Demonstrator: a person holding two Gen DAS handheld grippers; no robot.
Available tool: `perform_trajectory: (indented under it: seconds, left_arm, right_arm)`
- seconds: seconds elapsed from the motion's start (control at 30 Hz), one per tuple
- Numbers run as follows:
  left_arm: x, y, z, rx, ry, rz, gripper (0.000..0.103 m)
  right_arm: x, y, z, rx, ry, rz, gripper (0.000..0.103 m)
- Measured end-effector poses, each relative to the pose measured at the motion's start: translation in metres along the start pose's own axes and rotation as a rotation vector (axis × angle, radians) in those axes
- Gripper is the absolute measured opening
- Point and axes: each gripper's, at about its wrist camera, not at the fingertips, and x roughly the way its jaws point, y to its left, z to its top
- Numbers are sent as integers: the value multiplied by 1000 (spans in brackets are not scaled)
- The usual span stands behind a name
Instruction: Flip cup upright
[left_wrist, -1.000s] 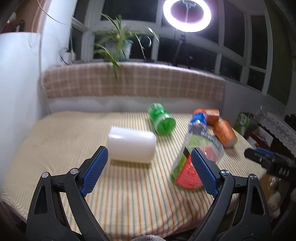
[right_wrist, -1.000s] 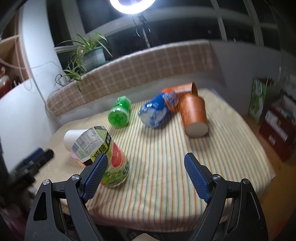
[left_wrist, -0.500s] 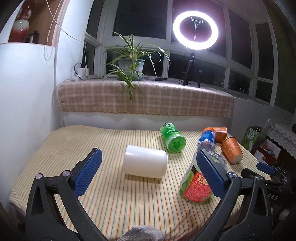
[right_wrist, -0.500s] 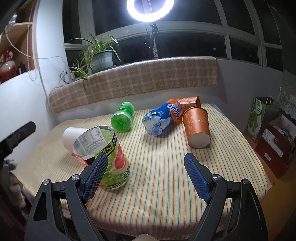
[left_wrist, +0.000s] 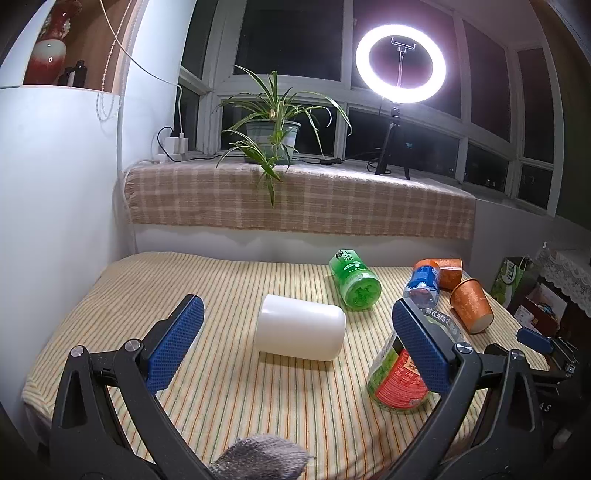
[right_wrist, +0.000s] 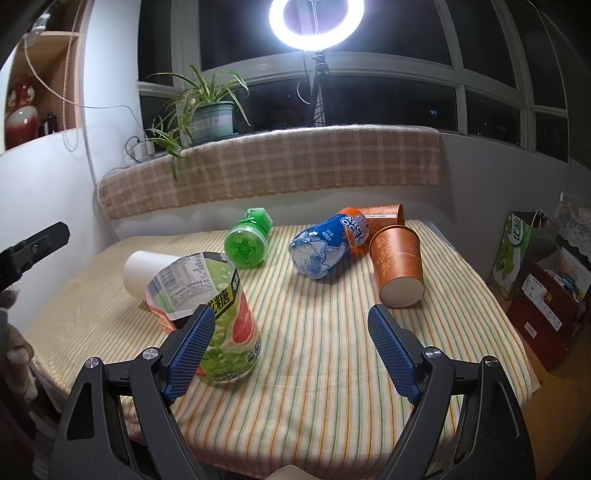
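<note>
A white cup lies on its side on the striped tablecloth, ahead of my open, empty left gripper; it also shows in the right wrist view, partly hidden. A cut green grapefruit-label bottle cup stands beside my right gripper's left finger; it shows in the left wrist view. An orange paper cup lies on its side. My right gripper is open and empty.
A green bottle piece, a blue bottle piece and a second orange cup lie at the back. A plaid-covered ledge with a plant and ring light stands behind. Boxes sit right of the table.
Both grippers have pulled back and risen; the views show more of the table and window. The objects have not moved.
</note>
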Motion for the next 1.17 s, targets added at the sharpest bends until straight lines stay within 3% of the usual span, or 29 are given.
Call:
perform_trajectory:
  seconds: [1.17]
  left_arm:
    - [5,9,-4,-6,-15,15,103]
  right_arm:
    - [13,-3,-5,4,45,0,85]
